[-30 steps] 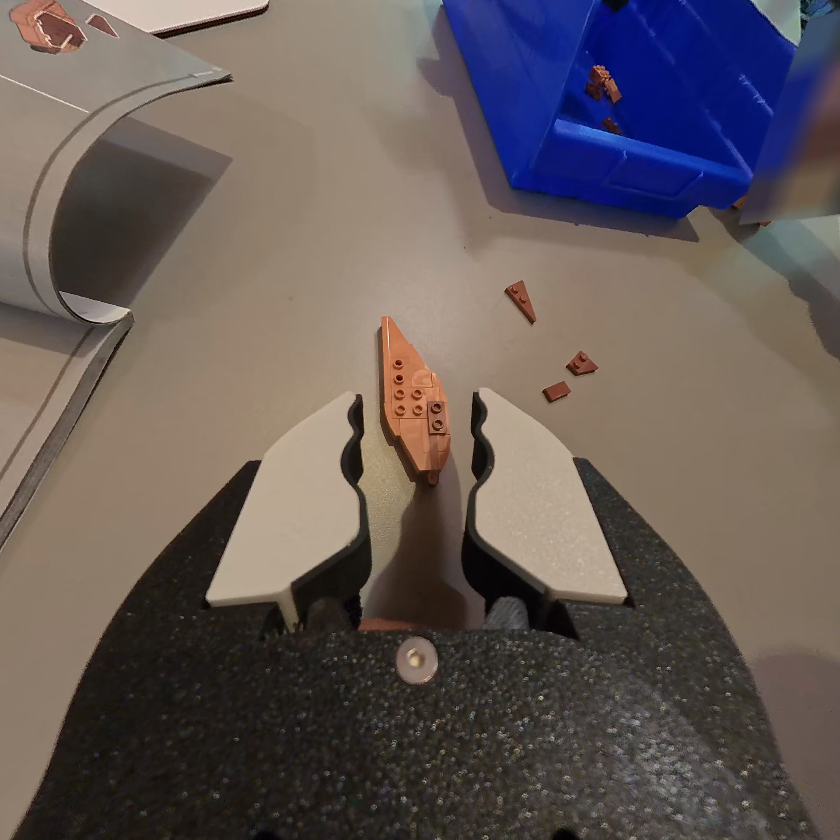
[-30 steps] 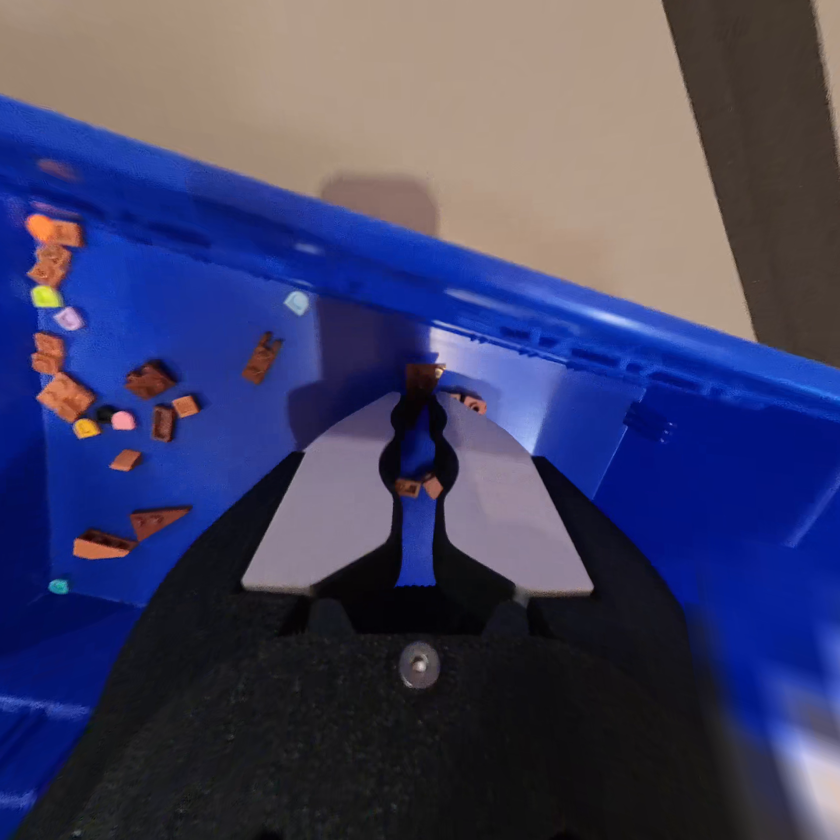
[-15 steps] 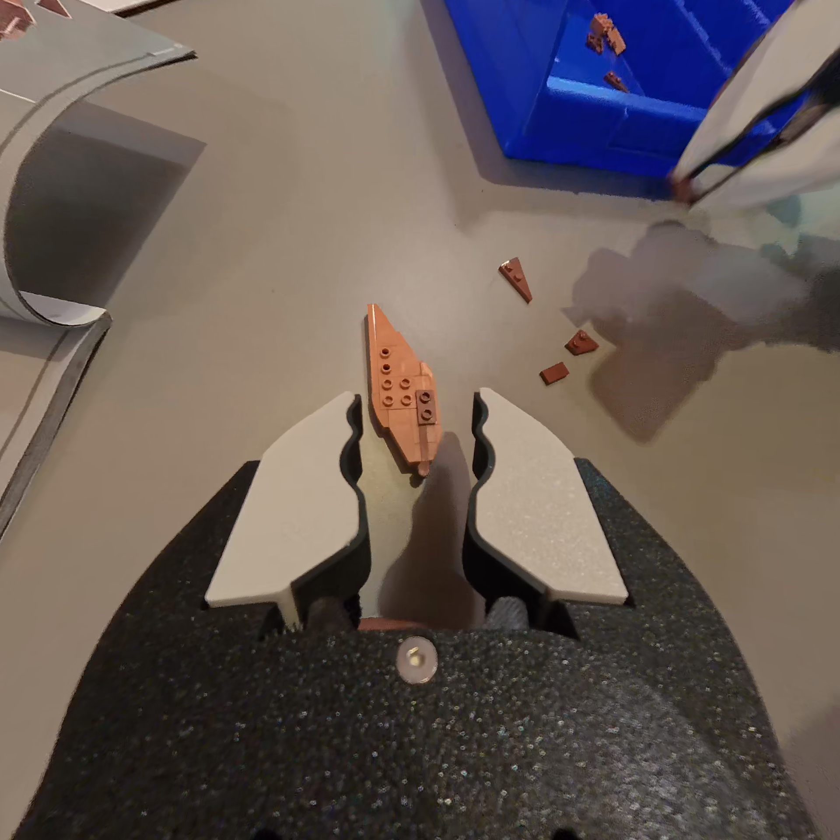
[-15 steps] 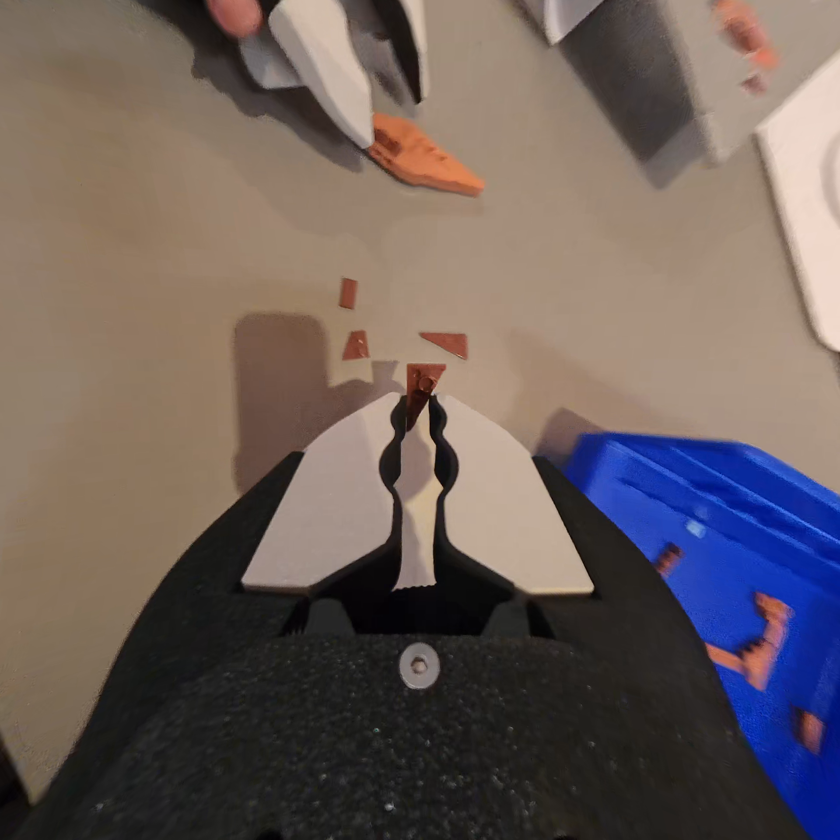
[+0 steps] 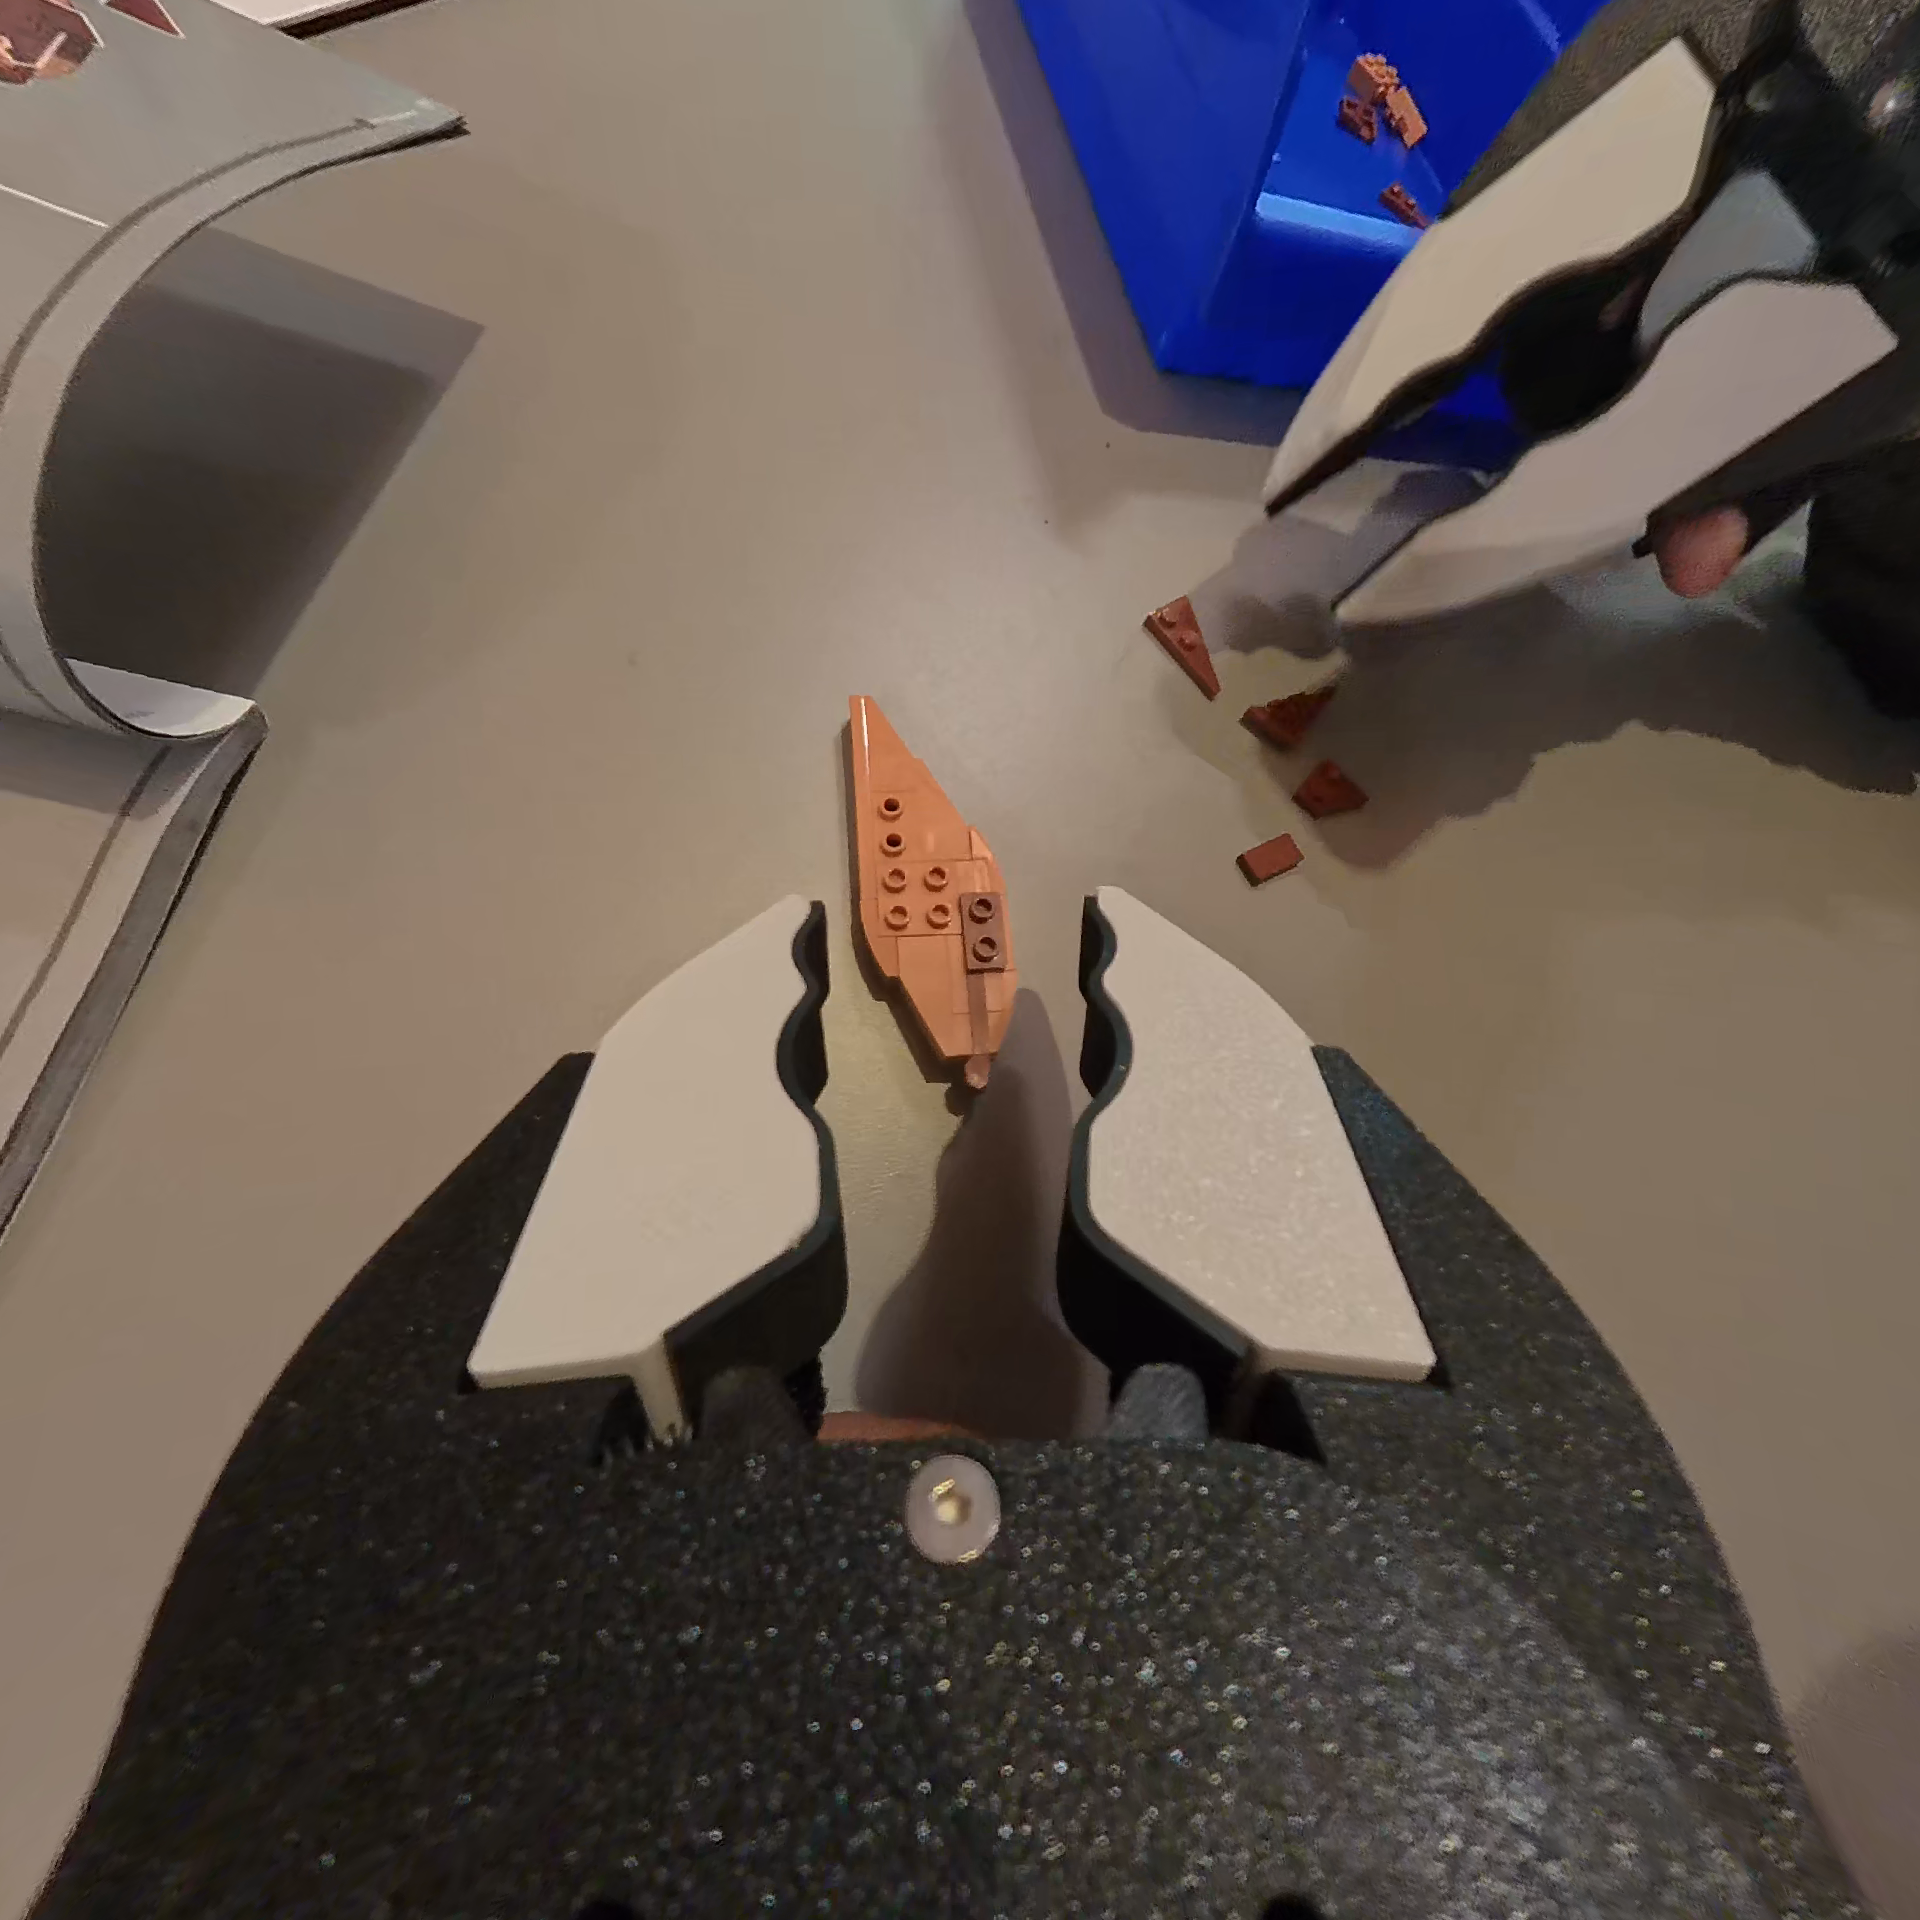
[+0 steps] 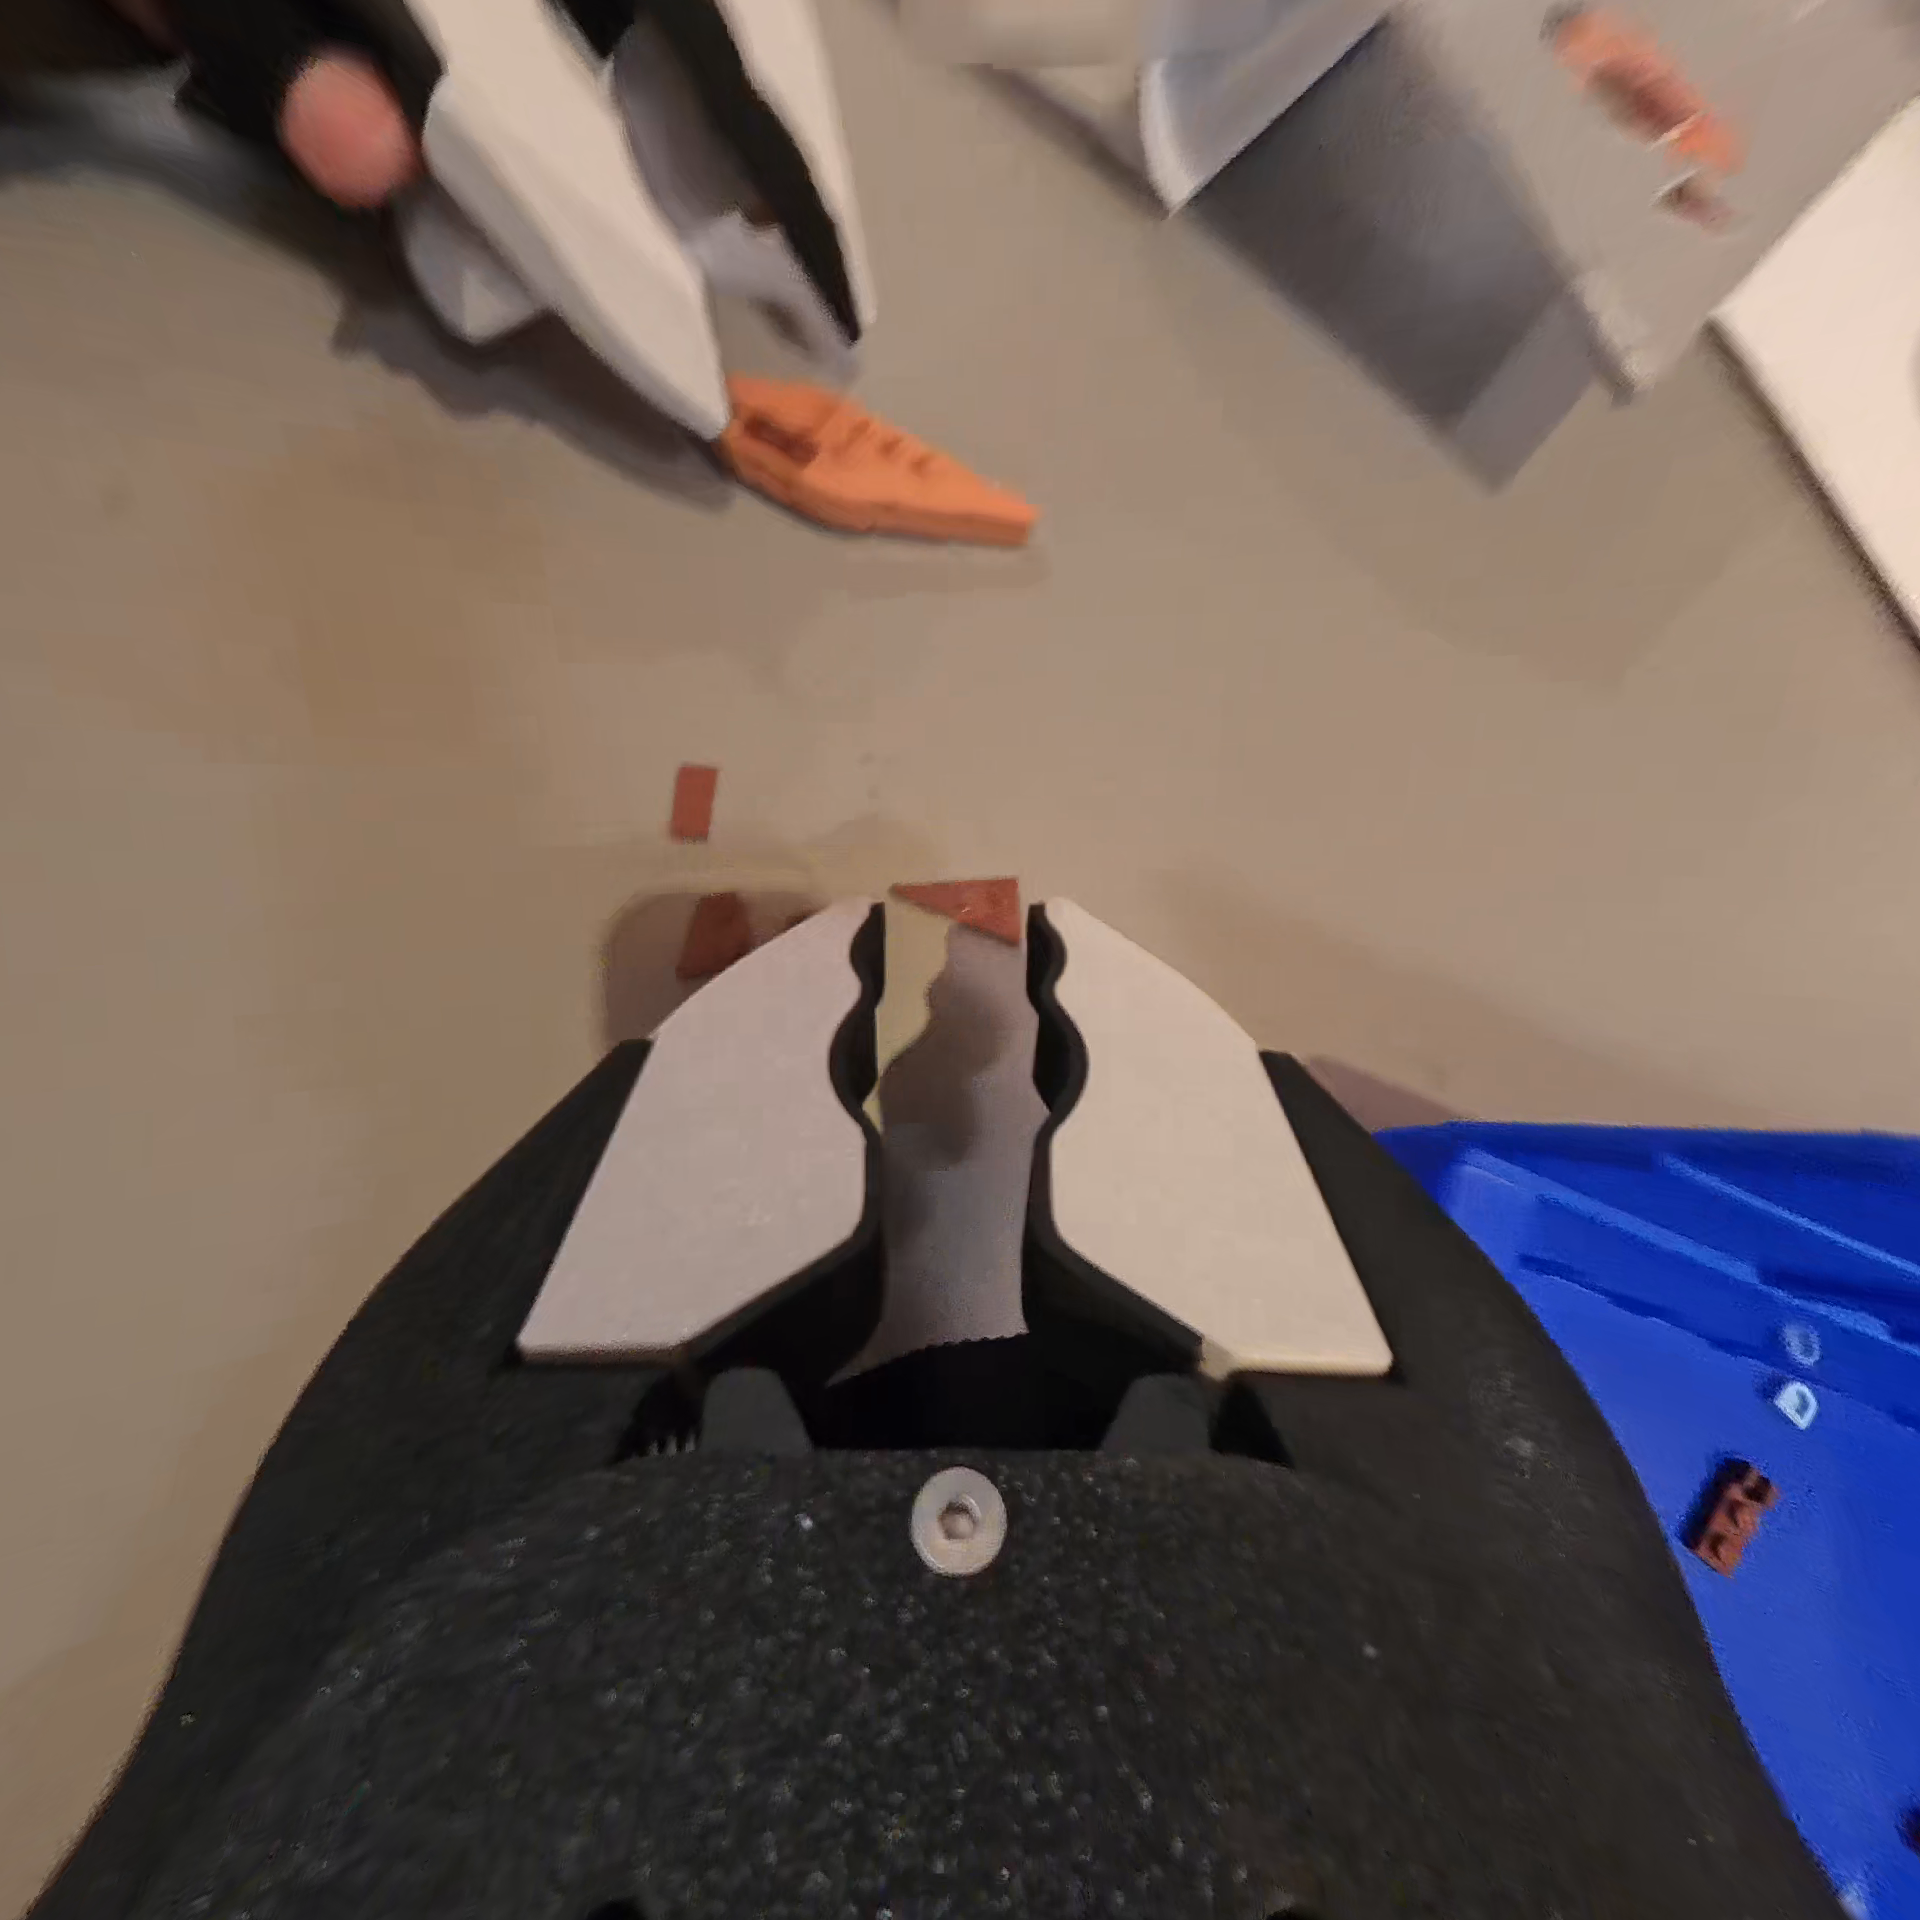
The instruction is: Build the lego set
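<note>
An orange wedge-shaped lego assembly (image 5: 925, 894) with a dark brown two-stud plate lies flat on the grey table. My left gripper (image 5: 948, 909) is open. Its fingertips stand on either side of the assembly's near end with a gap on both sides. The right wrist view shows the same gripper (image 6: 787, 379) and assembly (image 6: 883, 478). My right gripper (image 6: 956, 914) is open and holds nothing. A brown wedge plate (image 6: 966, 906) lies on the table just ahead of its tips. In the left wrist view the right gripper (image 5: 1311, 561) hovers over several small brown pieces (image 5: 1288, 715).
A blue bin (image 5: 1195, 208) with loose brown bricks stands at the back right; it also shows in the right wrist view (image 6: 1662, 1299). An open instruction booklet (image 5: 156, 208) curls up at the left. A brown tile (image 5: 1270, 860) and slope (image 5: 1328, 790) lie right of the assembly. My right gripper's tips are some 6 centimetres from the brown tile (image 5: 1270, 860). It is also in sight in the right wrist view (image 6: 687, 796).
My right gripper came out of the blue bin shut on a small brown piece, carried it to the loose pieces and opened. One more brown piece now lies there. My left gripper has barely moved.
</note>
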`<state>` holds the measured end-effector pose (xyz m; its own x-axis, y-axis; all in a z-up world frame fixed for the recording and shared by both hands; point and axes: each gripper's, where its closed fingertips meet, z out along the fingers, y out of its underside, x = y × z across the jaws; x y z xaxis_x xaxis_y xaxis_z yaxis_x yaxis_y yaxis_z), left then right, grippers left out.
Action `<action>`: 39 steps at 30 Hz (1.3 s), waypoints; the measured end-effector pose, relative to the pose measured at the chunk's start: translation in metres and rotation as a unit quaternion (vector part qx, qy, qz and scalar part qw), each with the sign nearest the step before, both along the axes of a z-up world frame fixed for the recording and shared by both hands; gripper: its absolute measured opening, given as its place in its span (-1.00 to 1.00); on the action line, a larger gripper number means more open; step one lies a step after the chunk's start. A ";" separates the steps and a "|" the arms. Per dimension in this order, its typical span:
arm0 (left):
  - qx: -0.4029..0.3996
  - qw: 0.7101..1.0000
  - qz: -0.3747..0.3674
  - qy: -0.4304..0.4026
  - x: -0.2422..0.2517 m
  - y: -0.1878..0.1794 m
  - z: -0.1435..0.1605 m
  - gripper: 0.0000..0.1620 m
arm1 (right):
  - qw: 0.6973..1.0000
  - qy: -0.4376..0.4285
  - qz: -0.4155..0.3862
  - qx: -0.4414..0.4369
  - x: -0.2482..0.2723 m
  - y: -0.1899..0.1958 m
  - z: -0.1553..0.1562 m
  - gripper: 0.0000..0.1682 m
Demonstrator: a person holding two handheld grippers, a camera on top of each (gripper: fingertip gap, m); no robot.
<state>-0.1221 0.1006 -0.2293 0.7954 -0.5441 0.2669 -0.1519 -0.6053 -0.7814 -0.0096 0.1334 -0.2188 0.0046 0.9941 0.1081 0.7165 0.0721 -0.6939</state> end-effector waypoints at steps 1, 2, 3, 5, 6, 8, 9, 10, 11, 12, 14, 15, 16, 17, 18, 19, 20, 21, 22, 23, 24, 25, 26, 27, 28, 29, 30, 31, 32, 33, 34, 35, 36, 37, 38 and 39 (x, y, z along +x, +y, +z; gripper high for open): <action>0.000 1.000 0.001 0.001 -0.001 0.000 0.000 -0.43 | 1.000 0.024 -0.010 0.001 -0.001 0.004 0.004 -0.71; 0.001 1.000 0.002 0.003 -0.002 0.000 0.000 -0.43 | 0.999 0.045 -0.016 0.005 -0.002 0.007 0.006 -0.72; 0.000 1.000 0.003 0.004 -0.003 0.000 0.000 -0.42 | 0.998 0.059 -0.022 0.015 -0.002 0.009 0.006 -0.74; -0.002 1.000 0.001 -0.001 -0.003 0.000 0.000 -0.42 | 0.996 0.061 -0.023 0.059 0.000 0.010 0.001 -0.75; -0.003 1.000 0.000 -0.003 -0.003 -0.001 0.000 -0.42 | 0.995 0.057 -0.027 0.083 0.001 0.012 -0.003 -0.77; -0.006 1.000 -0.002 -0.005 -0.003 -0.001 -0.001 -0.42 | 0.992 0.041 -0.036 0.116 0.002 0.016 -0.014 -0.77; -0.006 1.000 -0.004 -0.005 -0.003 -0.002 -0.001 -0.42 | 0.991 0.039 -0.038 0.124 0.001 0.016 -0.019 -0.78; -0.007 1.000 -0.006 -0.005 -0.002 -0.002 -0.001 -0.42 | 0.989 0.048 -0.041 0.131 -0.001 0.017 -0.016 -0.86; -0.008 1.000 -0.009 -0.004 -0.002 -0.003 -0.001 -0.42 | 0.988 0.053 -0.047 0.136 -0.001 0.019 -0.015 -0.83; -0.010 1.000 -0.010 -0.001 -0.002 -0.003 -0.002 -0.42 | 0.989 0.056 -0.049 0.128 0.000 0.020 -0.014 -0.83; -0.015 1.000 -0.018 0.008 -0.001 -0.006 -0.005 -0.41 | 0.991 0.065 -0.054 0.106 0.001 0.021 -0.013 -0.83; -0.015 1.000 -0.023 0.015 0.000 -0.007 -0.006 -0.41 | 0.991 0.072 -0.057 0.096 0.001 0.021 -0.011 -0.83; -0.012 0.999 -0.026 0.026 0.000 -0.007 -0.007 -0.41 | 0.991 0.076 -0.059 0.090 0.001 0.022 -0.010 -0.83; -0.009 0.999 -0.027 0.043 -0.001 -0.008 -0.009 -0.41 | 0.991 0.079 -0.061 0.087 0.001 0.023 -0.010 -0.83; -0.004 0.998 -0.027 0.063 -0.004 -0.007 -0.011 -0.41 | 0.991 0.081 -0.062 0.086 0.002 0.023 -0.009 -0.83; 0.000 0.996 -0.028 0.082 -0.006 -0.007 -0.014 -0.41 | 0.991 0.082 -0.062 0.086 0.002 0.023 -0.009 -0.83; 0.004 0.995 -0.030 0.099 -0.008 -0.007 -0.016 -0.41 | 0.991 0.081 -0.061 0.086 0.002 0.023 -0.009 -0.83; 0.008 0.993 -0.033 0.115 -0.008 -0.008 -0.017 -0.41 | 0.991 0.081 -0.062 0.087 0.002 0.023 -0.009 -0.84; 0.012 0.991 -0.037 0.127 -0.009 -0.008 -0.019 -0.40 | 0.991 0.082 -0.063 0.087 0.002 0.024 -0.009 -0.84; 0.015 0.990 -0.040 0.136 -0.008 -0.008 -0.020 -0.39 | 0.991 0.082 -0.063 0.087 0.002 0.024 -0.009 -0.84; 0.018 0.989 -0.044 0.141 -0.007 -0.008 -0.020 -0.38 | 0.991 0.082 -0.063 0.087 0.002 0.023 -0.009 -0.84; 0.020 0.988 -0.047 0.145 -0.007 -0.008 -0.021 -0.37 | 0.991 0.084 -0.063 0.087 0.002 0.023 -0.009 -0.84; 0.021 0.988 -0.049 0.148 -0.006 -0.008 -0.021 -0.37 | 0.991 0.085 -0.062 0.087 0.002 0.023 -0.009 -0.84; 0.022 0.987 -0.048 0.150 -0.006 -0.008 -0.021 -0.37 | 0.991 0.085 -0.062 0.087 0.002 0.023 -0.009 -0.84; 0.024 0.987 -0.048 0.152 -0.006 -0.008 -0.021 -0.37 | 0.991 0.085 -0.062 0.087 0.002 0.023 -0.009 -0.84; 0.025 0.987 -0.048 0.154 -0.006 -0.007 -0.021 -0.37 | 0.991 0.085 -0.063 0.087 0.002 0.023 -0.008 -0.84; 0.027 0.986 -0.048 0.155 -0.005 -0.007 -0.021 -0.37 | 0.991 0.085 -0.063 0.086 0.002 0.023 -0.009 -0.84; 0.030 0.986 -0.049 0.156 -0.004 -0.006 -0.020 -0.38 | 0.991 0.085 -0.063 0.085 0.002 0.024 -0.009 -0.84; 0.032 0.986 -0.049 0.156 -0.004 -0.006 -0.020 -0.39 | 0.991 0.085 -0.063 0.085 0.002 0.024 -0.009 -0.84; 0.033 0.986 -0.048 0.156 -0.003 -0.005 -0.020 -0.39 | 0.991 0.084 -0.063 0.084 0.002 0.024 -0.009 -0.84; 0.034 0.986 -0.047 0.157 -0.003 -0.005 -0.020 -0.40 | 0.991 0.084 -0.063 0.084 0.002 0.023 -0.009 -0.84; 0.035 0.986 -0.046 0.157 -0.003 -0.004 -0.019 -0.40 | 0.991 0.084 -0.063 0.084 0.002 0.024 -0.009 -0.84; 0.036 0.986 -0.045 0.158 -0.003 -0.004 -0.019 -0.41 | 0.991 0.085 -0.063 0.083 0.002 0.024 -0.009 -0.84; 0.036 0.986 -0.044 0.157 -0.003 -0.003 -0.019 -0.42 | 0.991 0.085 -0.063 0.083 0.002 0.024 -0.009 -0.84; 0.039 0.986 -0.044 0.158 -0.003 -0.003 -0.019 -0.46 | 0.991 0.085 -0.064 0.083 0.002 0.024 -0.008 -0.84; 0.043 0.985 -0.044 0.159 -0.001 -0.002 -0.018 -0.51 | 0.991 0.086 -0.064 0.083 0.002 0.024 -0.008 -0.84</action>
